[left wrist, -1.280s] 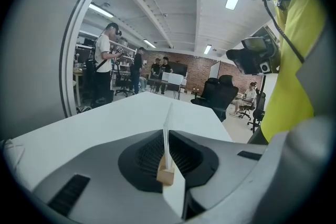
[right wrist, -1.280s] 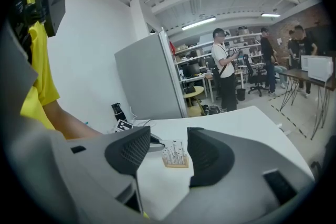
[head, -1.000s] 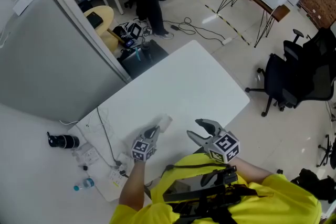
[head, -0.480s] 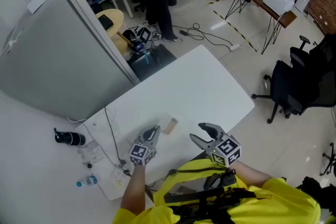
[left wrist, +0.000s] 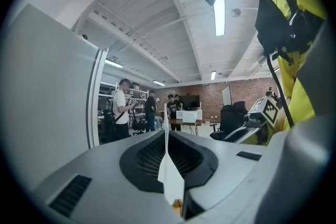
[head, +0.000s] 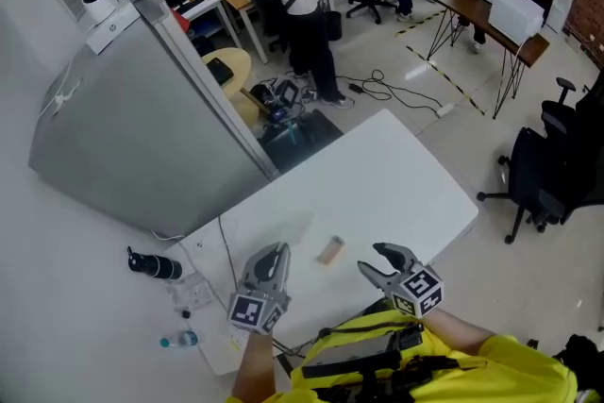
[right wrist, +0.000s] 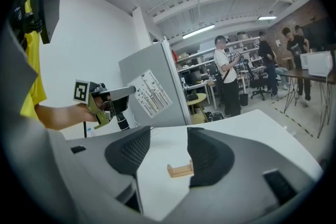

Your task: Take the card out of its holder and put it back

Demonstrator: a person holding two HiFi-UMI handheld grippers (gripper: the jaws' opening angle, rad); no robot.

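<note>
— Which step, going by the left tool (head: 272, 252)?

— Looks like the turn between the two halves: card out, not yet back. Shows the left tool clenched on the thin white printed card (right wrist: 149, 93), held up clear of the white counter (head: 377, 175), at the left of the right gripper view. Appears edge-on between the shut pads in the left gripper view.

— And the small tan wooden holder (head: 329, 250)?

— Lies empty on the counter, in the lower middle of the head view. Sits between the two tools and apart from both. Shows up again in the gap between the jaws of the right tool (head: 370, 258), further out on the counter.

— Right tool busy?

— No. Released, jaws wide, gripping nothing. Hovers near the holder without touching it.

— Next move, then?

— Probably bring the card back down over the holder. Calls for lining the card's lower edge up with the groove, keeping it square, and easing it in before letting go. Might help to steady the holder with the right tool, since such a small piece seems likely to skid. Cannot tell from here how tight the groove is.
</note>
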